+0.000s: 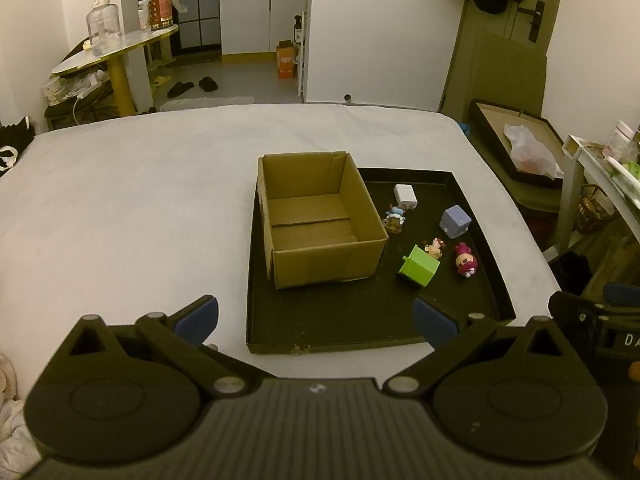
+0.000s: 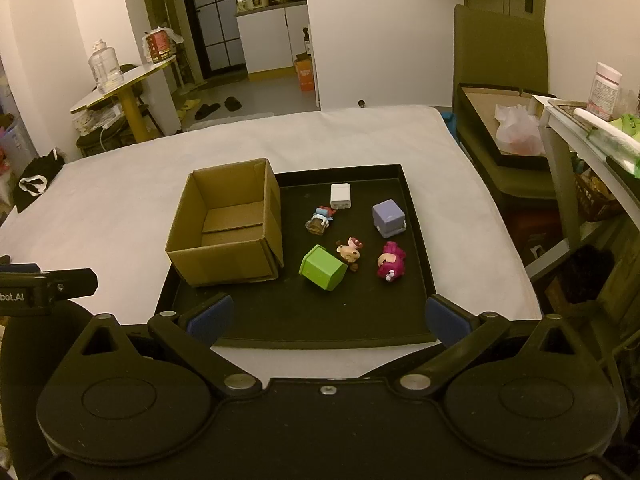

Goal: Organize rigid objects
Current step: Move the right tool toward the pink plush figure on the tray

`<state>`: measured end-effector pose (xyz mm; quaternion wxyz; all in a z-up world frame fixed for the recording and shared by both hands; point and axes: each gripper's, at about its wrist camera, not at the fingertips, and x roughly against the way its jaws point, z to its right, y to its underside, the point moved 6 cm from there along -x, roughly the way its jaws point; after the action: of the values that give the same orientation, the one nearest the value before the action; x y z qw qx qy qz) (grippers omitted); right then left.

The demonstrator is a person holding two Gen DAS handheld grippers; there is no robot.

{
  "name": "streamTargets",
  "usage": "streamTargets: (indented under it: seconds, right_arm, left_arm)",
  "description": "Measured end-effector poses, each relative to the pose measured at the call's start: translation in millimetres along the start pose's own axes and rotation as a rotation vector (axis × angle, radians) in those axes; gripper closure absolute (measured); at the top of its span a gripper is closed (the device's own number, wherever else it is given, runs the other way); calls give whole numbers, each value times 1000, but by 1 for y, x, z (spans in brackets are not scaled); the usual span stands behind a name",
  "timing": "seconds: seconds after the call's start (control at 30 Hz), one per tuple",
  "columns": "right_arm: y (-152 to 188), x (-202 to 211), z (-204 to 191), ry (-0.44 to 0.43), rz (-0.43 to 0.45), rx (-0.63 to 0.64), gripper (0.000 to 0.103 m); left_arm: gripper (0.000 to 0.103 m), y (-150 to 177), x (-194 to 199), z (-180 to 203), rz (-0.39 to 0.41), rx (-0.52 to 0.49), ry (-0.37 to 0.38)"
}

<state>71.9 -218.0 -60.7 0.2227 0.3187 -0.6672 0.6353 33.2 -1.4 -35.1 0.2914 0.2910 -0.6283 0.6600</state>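
Note:
A black tray [image 1: 340, 320] [image 2: 280, 320] lies on a white table. An empty cardboard box [image 1: 320, 216] [image 2: 228, 224] stands in its left half. To the box's right lie a white charger [image 1: 405, 197] [image 2: 340, 195], a lilac cube [image 1: 455, 221] [image 2: 388, 217], a green cube [image 1: 419, 265] [image 2: 323, 267], a blue-hatted figurine [image 1: 395, 218] [image 2: 320, 220], a small brown figurine [image 1: 435, 247] [image 2: 349, 253] and a magenta figurine [image 1: 465, 264] [image 2: 390, 267]. My left gripper [image 1: 316, 322] and right gripper [image 2: 328, 320] both hang open near the tray's front edge, holding nothing.
The white table [image 1: 120, 208] extends left and back. A side table with a water jug [image 1: 102, 24] stands far left. On the right are an open flat box holding a plastic bag [image 2: 516, 128] and a shelf with a bottle [image 2: 604, 90].

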Motion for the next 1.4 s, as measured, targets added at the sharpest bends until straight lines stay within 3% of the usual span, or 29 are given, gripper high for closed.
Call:
streamTargets:
  seconds: [0.37, 1.4]
  right_arm:
    - [-4, -18, 10, 10, -26, -36, 0]
    - [-14, -109, 52, 45, -168, -121, 0]
  left_arm:
    - [0, -12, -16, -5, -24, 2, -19]
    - [0, -32, -108, -38, -180, 79, -125]
